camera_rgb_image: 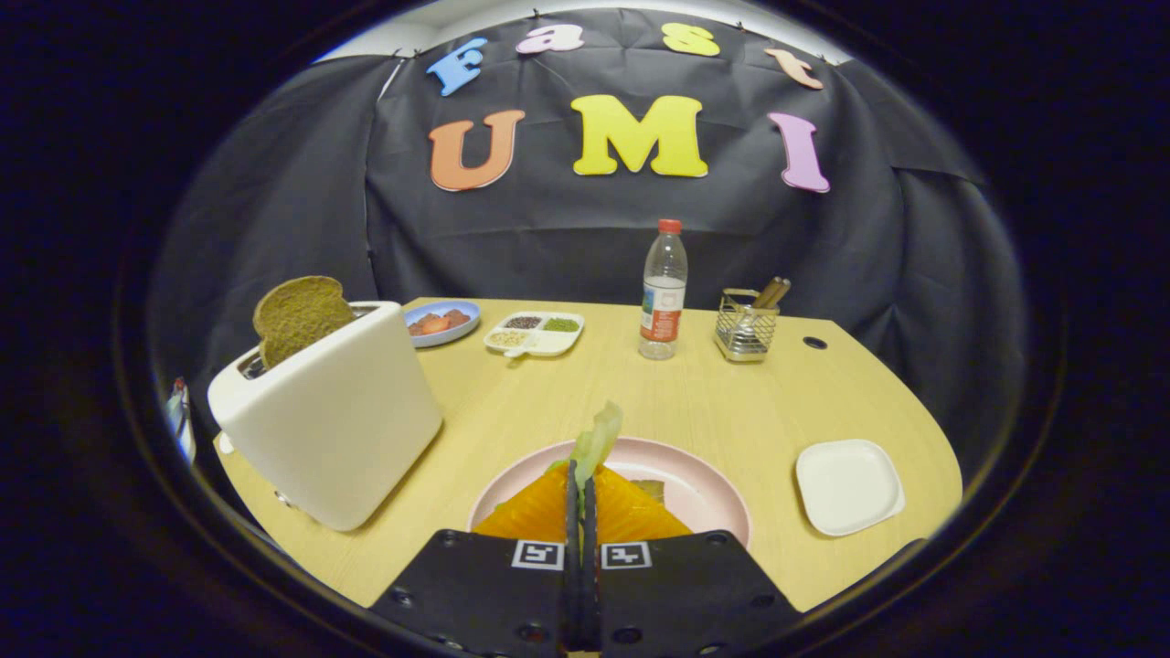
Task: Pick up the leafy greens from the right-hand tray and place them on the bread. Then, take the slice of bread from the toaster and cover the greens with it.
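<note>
Light wood bench (695,402), curved front edge. On it: white toaster (338,420) at left; blue plate (442,322) and white divided dish (536,334) upper left; bottle (664,291) and wire caddy (746,327) at centre back; pink plate (695,484) low centre; white square tray (848,486) lower right.

Light: even, from overhead; your table (512,402) reads bright.
Shadows: soft, beneath the toaster (334,425).
Distortion: strong fisheye bowing at the rim.
Focus: sharp centrally; fingers (572,512) slightly soft.

Pale green leafy greens (596,440), pink plate (704,489), white toaster (338,429), brown bread slice (297,315), black gripper (581,484).
</note>
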Motion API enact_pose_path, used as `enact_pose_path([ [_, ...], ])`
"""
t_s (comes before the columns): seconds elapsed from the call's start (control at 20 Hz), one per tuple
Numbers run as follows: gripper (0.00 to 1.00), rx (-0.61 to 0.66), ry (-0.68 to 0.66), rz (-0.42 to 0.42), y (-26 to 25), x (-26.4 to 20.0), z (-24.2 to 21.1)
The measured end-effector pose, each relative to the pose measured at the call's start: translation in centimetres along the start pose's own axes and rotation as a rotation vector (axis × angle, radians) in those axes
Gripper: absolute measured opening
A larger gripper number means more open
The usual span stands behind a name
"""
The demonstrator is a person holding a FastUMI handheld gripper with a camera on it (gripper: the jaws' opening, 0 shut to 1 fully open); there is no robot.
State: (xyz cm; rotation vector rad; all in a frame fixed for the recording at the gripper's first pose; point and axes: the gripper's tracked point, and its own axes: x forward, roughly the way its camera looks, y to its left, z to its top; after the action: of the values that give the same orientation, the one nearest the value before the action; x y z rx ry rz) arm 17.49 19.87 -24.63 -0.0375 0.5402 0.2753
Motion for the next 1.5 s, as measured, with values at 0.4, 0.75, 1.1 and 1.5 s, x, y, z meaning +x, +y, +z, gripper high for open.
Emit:
enact_pose_path([
  [0.4,0.15,0.016,0.044,-0.100,-3.5,1.5,-2.5],
  [0.75,0.98,0.051,-0.012,-0.147,-4.8,-2.1,-0.9],
  [1.1,0.98,0.023,-0.112,-0.125,-2.4,-8.6,2.2],
  [1.5,0.98,-0.011,-0.210,-0.063,3.0,-14.1,8.0],
])
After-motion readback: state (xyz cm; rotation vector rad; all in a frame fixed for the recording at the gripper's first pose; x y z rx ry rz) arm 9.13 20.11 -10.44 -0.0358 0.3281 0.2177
